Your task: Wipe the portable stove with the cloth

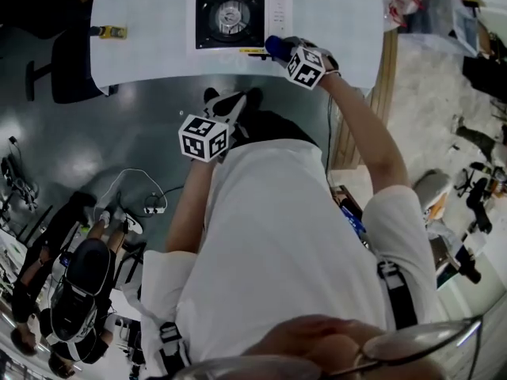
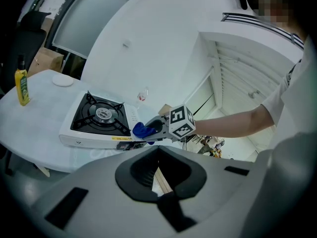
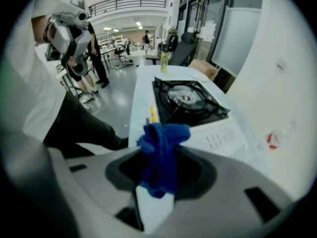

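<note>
The white worktop [image 1: 158, 22] fills the upper part of the head view, its rounded near edge facing the person, who stands over the grey floor. The portable stove [image 1: 277, 10] sits about midway along the worktop, close to that near edge. It has a white body, a black burner grate on its left part and a control strip on its right. The right gripper [image 1: 287, 54], held at arm's reach, is over the worktop's near edge at the stove's front right corner, and its marker cube faces up. Its jaws are clamped on the blue cloth [image 1: 276, 47]. In the right gripper view the cloth [image 3: 163, 152] stands bunched between the jaws, with its crumpled end sticking out towards the stove [image 3: 188, 100]. From the left gripper view the cloth [image 2: 141, 130] lies against the stove's front right corner, by the control strip, though firm contact cannot be told. The left gripper [image 1: 222, 113] hangs short of the worktop, over the floor in front of the person. Its own view shows its jaws drawn together with nothing between them. A yellow bottle [image 1: 108, 32] stands upright near the worktop's left edge, well apart from the stove. A small white dish [image 2: 63, 81] lies towards the far edge, beyond the bottle.
</note>
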Available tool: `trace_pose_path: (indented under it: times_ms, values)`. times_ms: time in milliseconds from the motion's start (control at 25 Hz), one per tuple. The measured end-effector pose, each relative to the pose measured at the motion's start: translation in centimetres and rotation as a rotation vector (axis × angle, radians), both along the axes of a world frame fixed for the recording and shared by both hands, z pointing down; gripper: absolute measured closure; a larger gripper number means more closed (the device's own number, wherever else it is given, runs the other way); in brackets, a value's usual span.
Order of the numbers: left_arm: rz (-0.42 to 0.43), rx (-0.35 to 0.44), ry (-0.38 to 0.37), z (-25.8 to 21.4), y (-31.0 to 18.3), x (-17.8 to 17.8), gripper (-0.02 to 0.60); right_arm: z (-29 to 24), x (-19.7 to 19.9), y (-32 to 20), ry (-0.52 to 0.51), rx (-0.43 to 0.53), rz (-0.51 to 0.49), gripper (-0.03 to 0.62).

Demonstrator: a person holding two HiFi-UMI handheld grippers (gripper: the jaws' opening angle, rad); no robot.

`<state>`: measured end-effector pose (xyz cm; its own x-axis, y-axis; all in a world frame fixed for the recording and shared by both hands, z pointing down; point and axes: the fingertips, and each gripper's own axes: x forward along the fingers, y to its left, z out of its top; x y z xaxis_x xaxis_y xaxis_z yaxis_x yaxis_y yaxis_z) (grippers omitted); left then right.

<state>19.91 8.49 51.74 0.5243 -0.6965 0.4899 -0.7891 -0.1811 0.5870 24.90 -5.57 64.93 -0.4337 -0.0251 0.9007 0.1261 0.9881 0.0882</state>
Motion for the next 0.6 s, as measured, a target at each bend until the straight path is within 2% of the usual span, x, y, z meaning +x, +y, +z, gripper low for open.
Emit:
trace_pose_path:
  times_ms: [360, 600]
  values:
    - [-0.05, 0.016, -0.015, -1.5, -0.1, -3.5, 0.549, -2.0, -0.7, 2.3, -0.066, -0.081, 0.168, 0.431]
    - [-0.035, 0.039, -0.028, -2.5, -0.3, -6.4, 0.549, -5.4, -1.3, 2.7, -0.139, -0.121, 0.337, 0.431]
